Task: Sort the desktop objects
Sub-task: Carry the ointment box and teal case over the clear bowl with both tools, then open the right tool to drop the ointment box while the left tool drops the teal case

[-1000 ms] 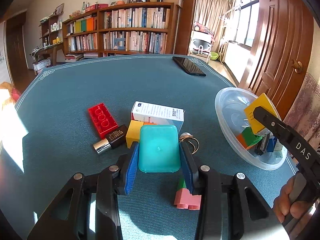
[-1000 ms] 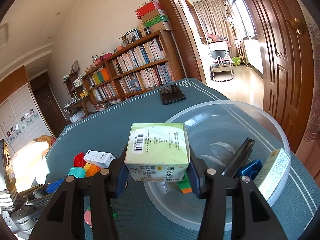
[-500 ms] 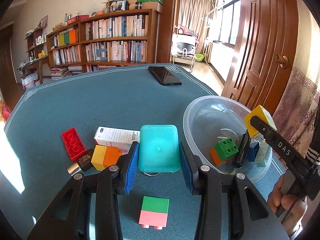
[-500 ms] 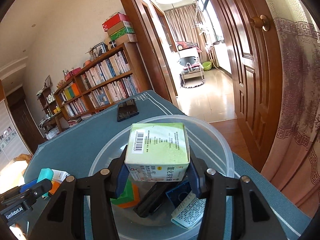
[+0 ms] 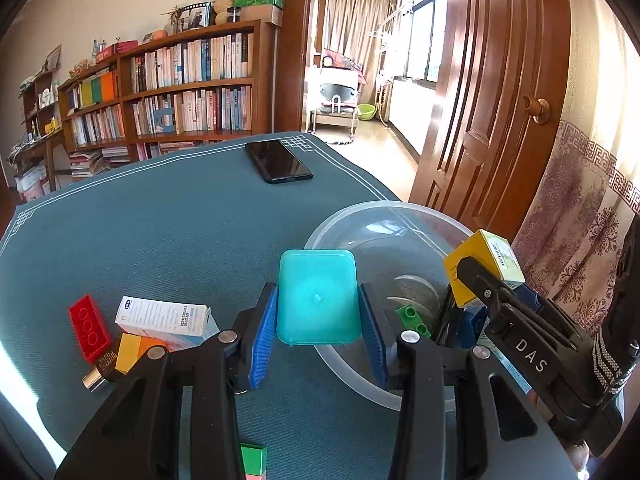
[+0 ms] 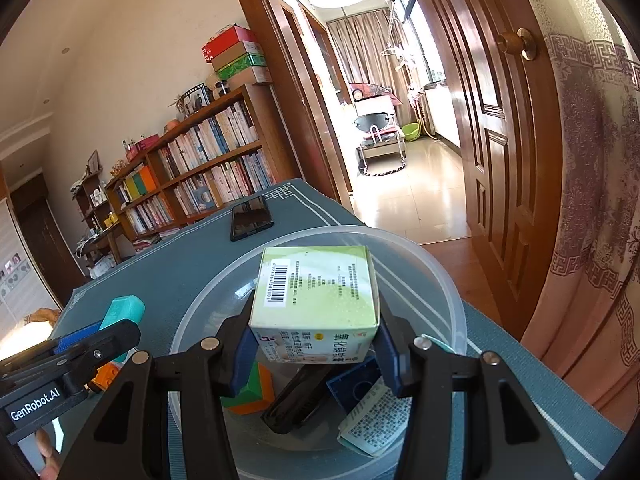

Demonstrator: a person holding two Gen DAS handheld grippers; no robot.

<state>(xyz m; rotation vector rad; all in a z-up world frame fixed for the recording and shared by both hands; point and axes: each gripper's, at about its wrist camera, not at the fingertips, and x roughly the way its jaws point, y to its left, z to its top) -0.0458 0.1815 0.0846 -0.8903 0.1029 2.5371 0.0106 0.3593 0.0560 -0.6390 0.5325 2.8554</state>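
The far half of the table [image 5: 168, 220] lies open apart from a phone [image 5: 279, 161]. Near the left gripper [image 5: 318, 334], a white carton [image 5: 166, 317] and red brick [image 5: 89, 333] crowd the cloth; the clear bowl [image 6: 448, 280] already holds blocks

The surface [image 5: 160, 220] wears a teal cloth; on it lie a phone [image 5: 279, 161], clear bowl [image 5: 344, 224], red brick [image 5: 89, 333], white carton [image 5: 164, 318].

1 clear bowl [image 5: 352, 216], 1 phone [image 5: 279, 161], 3 cartons incl. white one [image 5: 164, 317], 1 teal case [image 5: 317, 297], 2 grippers
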